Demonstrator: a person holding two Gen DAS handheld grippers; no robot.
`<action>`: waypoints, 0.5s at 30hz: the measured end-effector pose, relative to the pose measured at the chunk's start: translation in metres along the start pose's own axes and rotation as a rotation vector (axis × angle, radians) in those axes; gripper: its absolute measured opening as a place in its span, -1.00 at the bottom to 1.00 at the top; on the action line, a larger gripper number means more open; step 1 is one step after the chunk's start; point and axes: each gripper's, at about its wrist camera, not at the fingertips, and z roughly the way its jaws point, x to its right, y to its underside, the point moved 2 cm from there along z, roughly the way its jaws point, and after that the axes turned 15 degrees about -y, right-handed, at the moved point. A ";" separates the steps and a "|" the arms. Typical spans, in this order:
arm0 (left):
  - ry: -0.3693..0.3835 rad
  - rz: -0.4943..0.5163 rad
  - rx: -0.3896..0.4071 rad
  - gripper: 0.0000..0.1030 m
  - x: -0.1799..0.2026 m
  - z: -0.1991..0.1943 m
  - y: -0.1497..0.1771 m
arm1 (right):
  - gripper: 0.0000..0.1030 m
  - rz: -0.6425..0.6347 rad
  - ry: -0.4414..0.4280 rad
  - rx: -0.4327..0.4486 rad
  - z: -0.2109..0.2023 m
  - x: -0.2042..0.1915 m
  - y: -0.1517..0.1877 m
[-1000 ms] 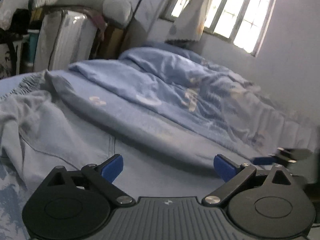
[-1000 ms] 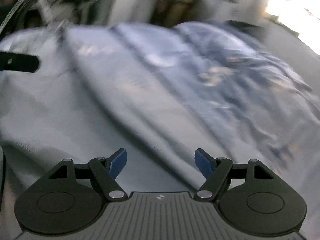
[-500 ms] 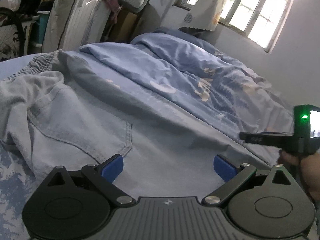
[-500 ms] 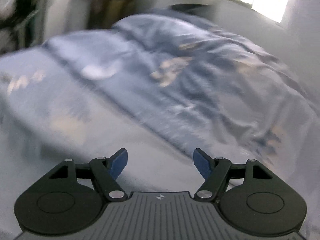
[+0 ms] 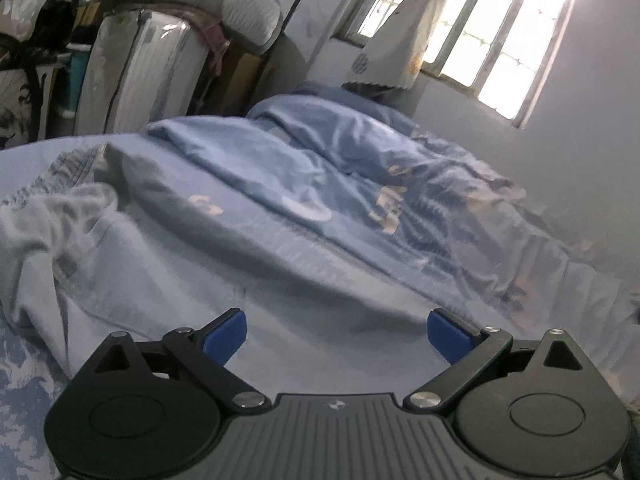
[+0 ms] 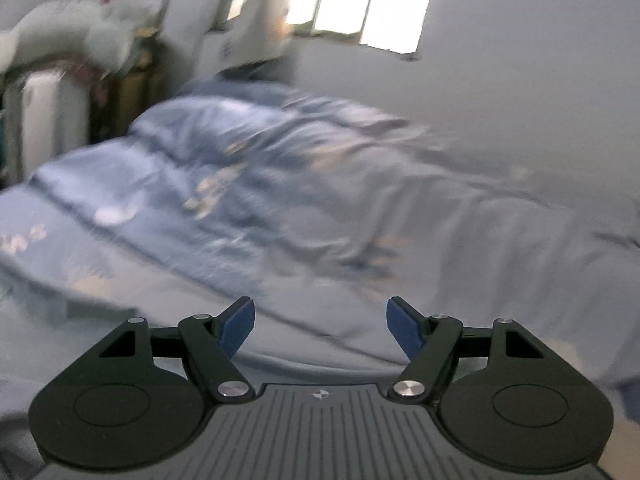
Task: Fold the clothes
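A pair of light blue trousers [image 5: 132, 264] lies spread on the bed, its elastic waistband [image 5: 52, 176] bunched at the far left. My left gripper [image 5: 335, 330] is open and empty, low over the trouser cloth. My right gripper [image 6: 320, 322] is open and empty, with pale blue cloth [image 6: 288, 348] right in front of it; the view is blurred, so I cannot tell if that cloth is the trousers.
A rumpled blue patterned duvet [image 5: 360, 184] covers the far and right side of the bed. A plastic-wrapped mattress [image 5: 132, 76] and bags stand at the back left. A window [image 5: 500, 32] with a hanging cloth is on the back wall.
The left gripper has tilted and shifted a little, and the right gripper has dropped out of its view. The right gripper has swung rightward and upward toward the window wall. Both stay open.
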 end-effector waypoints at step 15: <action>0.329 0.082 -0.043 0.94 0.075 -0.060 0.014 | 0.51 0.437 -0.005 0.202 -0.218 0.072 0.055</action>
